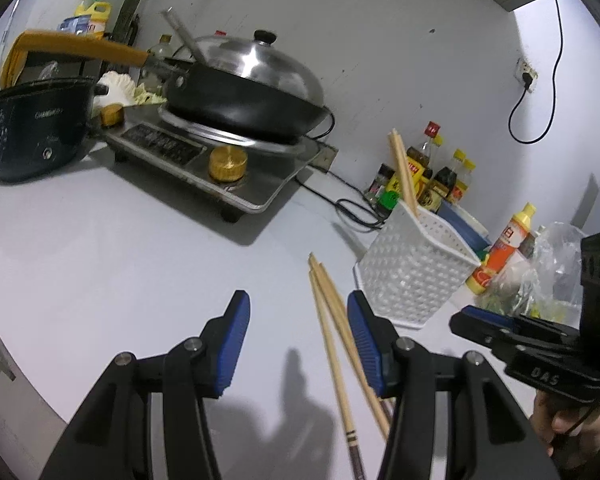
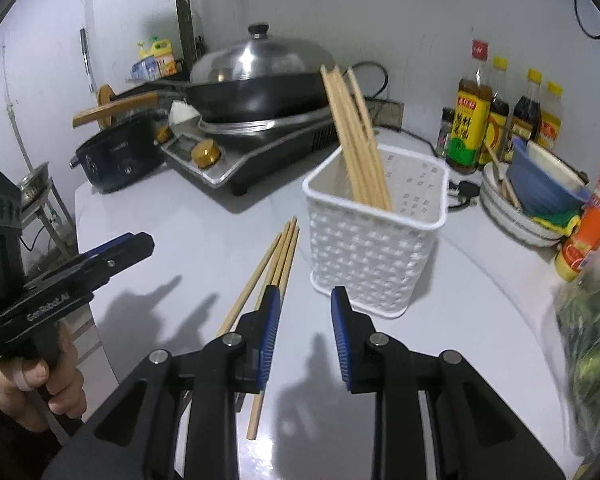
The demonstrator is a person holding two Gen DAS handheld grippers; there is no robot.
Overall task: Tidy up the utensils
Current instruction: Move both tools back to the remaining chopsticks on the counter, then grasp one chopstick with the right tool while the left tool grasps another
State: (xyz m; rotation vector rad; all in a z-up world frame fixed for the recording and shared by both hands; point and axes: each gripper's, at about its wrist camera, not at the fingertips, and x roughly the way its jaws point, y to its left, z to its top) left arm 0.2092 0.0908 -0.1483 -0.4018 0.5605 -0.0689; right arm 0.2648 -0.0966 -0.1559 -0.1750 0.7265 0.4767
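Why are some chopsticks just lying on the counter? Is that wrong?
A little. The loose chopsticks lie flat on the counter beside the white basket, while the other chopsticks stand inside it. Nothing looks spilled or broken.

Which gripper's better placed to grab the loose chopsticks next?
Left, probably. The loose chopsticks lie partly inside the left gripper's wide-open gap. The right gripper sits narrower, with the chopsticks off to its outer side, nearer the basket.
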